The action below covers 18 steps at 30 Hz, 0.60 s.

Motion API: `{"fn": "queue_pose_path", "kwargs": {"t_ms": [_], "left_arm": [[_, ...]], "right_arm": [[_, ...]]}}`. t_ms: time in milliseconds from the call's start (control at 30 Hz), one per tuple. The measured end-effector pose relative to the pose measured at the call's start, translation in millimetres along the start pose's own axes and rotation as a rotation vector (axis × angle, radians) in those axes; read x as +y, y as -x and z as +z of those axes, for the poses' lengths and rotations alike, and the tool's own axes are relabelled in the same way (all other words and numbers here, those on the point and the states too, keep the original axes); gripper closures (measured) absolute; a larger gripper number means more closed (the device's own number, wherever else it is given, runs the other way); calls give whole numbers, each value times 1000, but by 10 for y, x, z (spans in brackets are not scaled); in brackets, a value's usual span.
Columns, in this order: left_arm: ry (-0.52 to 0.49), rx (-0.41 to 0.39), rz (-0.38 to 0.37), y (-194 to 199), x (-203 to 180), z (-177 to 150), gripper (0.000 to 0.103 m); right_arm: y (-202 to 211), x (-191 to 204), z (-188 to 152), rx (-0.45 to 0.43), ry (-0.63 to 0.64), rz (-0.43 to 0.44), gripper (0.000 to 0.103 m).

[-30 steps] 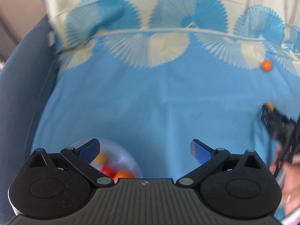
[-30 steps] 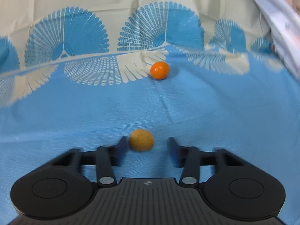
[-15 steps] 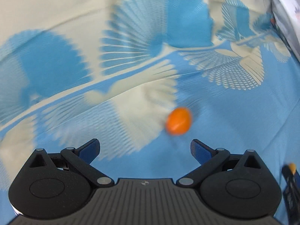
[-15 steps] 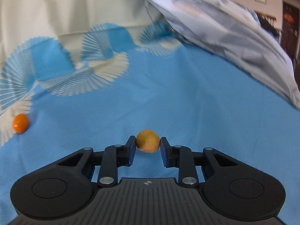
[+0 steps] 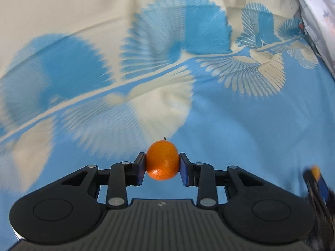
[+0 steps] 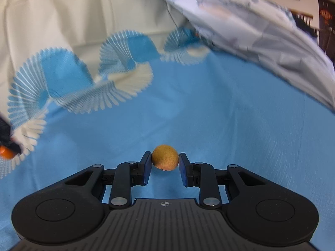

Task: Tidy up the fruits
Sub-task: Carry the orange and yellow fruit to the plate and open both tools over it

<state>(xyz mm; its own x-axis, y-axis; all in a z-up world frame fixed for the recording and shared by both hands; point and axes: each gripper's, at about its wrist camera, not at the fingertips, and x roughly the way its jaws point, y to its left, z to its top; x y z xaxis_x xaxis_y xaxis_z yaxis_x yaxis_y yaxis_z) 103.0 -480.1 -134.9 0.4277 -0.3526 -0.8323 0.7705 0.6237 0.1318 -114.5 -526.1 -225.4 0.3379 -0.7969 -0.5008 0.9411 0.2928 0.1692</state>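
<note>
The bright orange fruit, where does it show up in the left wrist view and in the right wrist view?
Left wrist view: orange fruit low centre, clamped in the left claw.
Right wrist view: only a sliver at the far left edge, beside a dark claw tip.
Shared landmark: the blue cloth with its fan pattern.

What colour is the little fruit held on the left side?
Bright orange, seen best in the left wrist view.

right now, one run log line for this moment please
left gripper: jaws just closed on small round orange fruit | right gripper: shut on small tan round fruit | surface: blue patterned cloth
</note>
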Motion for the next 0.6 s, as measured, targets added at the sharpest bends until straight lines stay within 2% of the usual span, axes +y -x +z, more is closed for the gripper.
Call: {"fn": "queue_pose_path", "kwargs": {"t_ms": [133, 267, 400, 600], "left_arm": [[17, 45, 30, 804, 449, -603, 66], [53, 59, 81, 1631, 924, -1225, 66], [144, 50, 85, 2421, 1286, -1880, 66], [255, 12, 164, 3353, 1670, -2773, 66]], "right_arm": [[431, 110, 36, 19, -5, 50, 74], [1261, 141, 82, 62, -7, 235, 74], [2191, 27, 52, 106, 81, 410, 74], [3287, 71, -83, 192, 220, 646, 74]]}}
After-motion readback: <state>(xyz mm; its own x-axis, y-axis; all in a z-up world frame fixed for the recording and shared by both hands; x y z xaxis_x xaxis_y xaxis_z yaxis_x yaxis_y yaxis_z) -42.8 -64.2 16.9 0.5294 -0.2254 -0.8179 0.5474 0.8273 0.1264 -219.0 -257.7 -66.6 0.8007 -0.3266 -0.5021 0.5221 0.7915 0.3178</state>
